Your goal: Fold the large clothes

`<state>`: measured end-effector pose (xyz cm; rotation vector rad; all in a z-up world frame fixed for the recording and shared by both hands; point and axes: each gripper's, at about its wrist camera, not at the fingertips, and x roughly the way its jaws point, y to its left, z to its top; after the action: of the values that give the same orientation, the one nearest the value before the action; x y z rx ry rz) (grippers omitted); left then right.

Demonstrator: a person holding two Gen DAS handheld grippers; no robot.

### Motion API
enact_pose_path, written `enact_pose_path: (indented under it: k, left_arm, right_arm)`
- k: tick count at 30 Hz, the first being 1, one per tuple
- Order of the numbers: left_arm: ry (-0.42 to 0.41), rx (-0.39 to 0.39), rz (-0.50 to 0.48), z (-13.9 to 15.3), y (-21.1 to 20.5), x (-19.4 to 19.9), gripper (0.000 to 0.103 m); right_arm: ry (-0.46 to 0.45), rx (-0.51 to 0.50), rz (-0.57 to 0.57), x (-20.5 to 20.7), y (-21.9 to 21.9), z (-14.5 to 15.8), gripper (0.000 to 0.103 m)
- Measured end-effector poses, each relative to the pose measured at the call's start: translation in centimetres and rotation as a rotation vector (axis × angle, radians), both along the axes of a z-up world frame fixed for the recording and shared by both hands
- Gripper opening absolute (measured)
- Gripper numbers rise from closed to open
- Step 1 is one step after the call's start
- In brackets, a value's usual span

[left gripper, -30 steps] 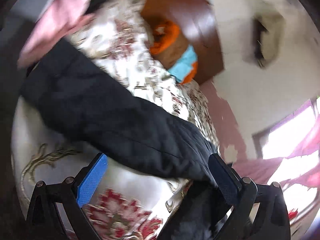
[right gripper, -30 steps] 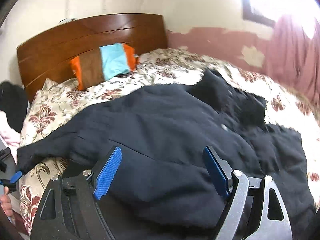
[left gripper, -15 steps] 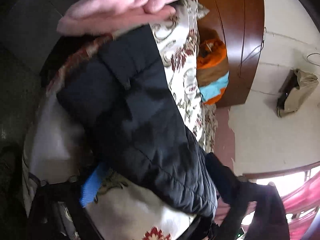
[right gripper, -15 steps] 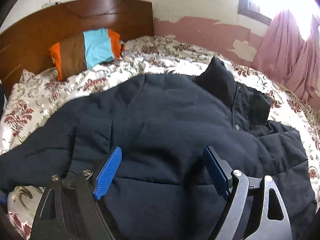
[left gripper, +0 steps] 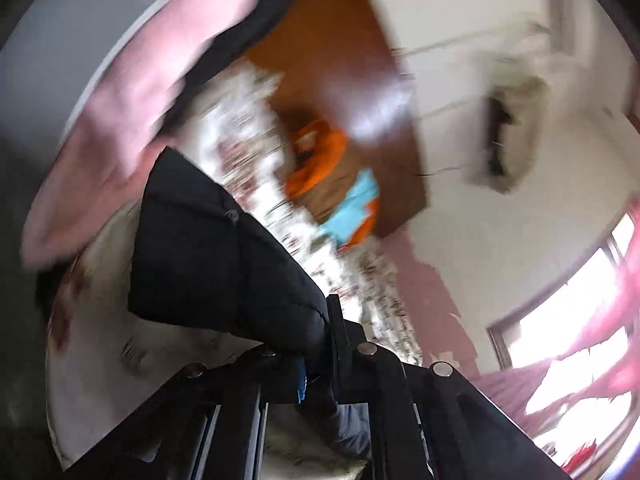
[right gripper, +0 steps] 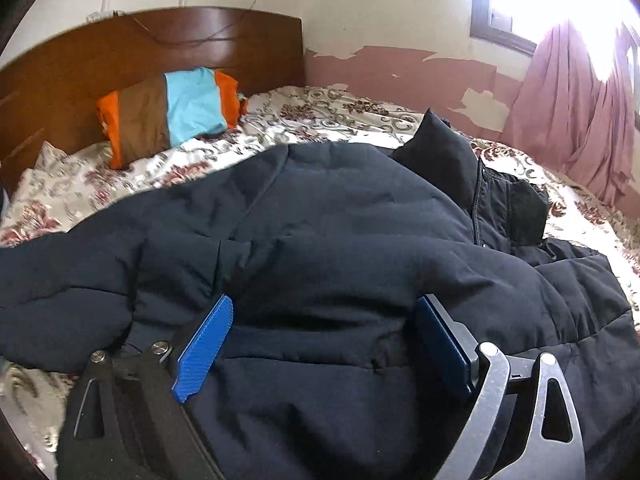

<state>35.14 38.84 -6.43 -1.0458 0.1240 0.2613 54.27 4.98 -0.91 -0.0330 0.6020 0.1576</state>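
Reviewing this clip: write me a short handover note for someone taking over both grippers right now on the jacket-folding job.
Left gripper: has just closed; its fingers are shut on the sleeve of the dark navy padded jacket, which sticks out ahead of them.
Right gripper: open, its blue-padded fingers straddling a raised bulge of the jacket's body, not pinching it; the jaws have just widened a little.
Jacket: spread across the floral bedspread, collar towards the window side, body still rumpled.
Done: sleeve gripped.
Left: probably carry the sleeve in over the body, flatten the body, then fold it.
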Motion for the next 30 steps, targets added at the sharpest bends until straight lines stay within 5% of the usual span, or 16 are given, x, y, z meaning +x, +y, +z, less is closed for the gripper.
enact_pose_path:
  k: [5, 10, 15, 22, 30]
  left_arm:
    - [-0.133, 0.243, -0.073, 6.3, -3.2, 0.5, 0.008]
    - [-0.247, 0.403, -0.241, 11.2, -9.3, 2.0, 0.008]
    - [-0.238, 0.571, -0.481, 14.6, -17.6, 4.2, 0.008]
    - [-0.091, 0.663, -0.755, 12.3, -28.9, 8.1, 0.008]
    - [0.044, 0.741, -0.907, 7.7, -35.8, 9.5, 0.008]
  right_arm:
    - [-0.082, 0.074, 0.048, -2.8, -2.6, 2.6, 0.090]
    - [-0.113, 0.058, 0.078, -5.1, -6.5, 5.0, 0.090]
    - [-0.129, 0.080, 0.021, -6.6, -12.5, 6.5, 0.090]
    - [-0.068, 0.167, -0.089, -8.1, -21.9, 6.2, 0.090]
    - [0.000, 0.264, -0.150, -8.6, -27.7, 3.0, 0.090]
